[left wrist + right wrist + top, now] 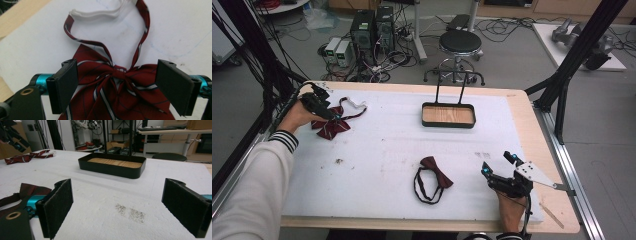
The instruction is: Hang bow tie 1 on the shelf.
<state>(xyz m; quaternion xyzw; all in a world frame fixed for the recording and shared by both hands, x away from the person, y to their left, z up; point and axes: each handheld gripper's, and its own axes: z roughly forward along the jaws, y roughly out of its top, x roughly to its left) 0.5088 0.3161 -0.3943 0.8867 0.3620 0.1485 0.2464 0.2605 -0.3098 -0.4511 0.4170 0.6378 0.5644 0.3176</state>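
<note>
One striped bow tie (117,92) lies at the far left corner of the white mat (387,145), its strap curling toward the mat's edge. Over it hangs the left gripper (116,86), jaws wide apart, one on each side of the knot; the pads do not press on the cloth, so it holds nothing. Near the front middle of the mat lies a plain bow tie (434,179). At the front right corner rests the right gripper (117,207), also wide open and empty. Toward the far side stands a black tray (448,123) with a wooden bottom.
</note>
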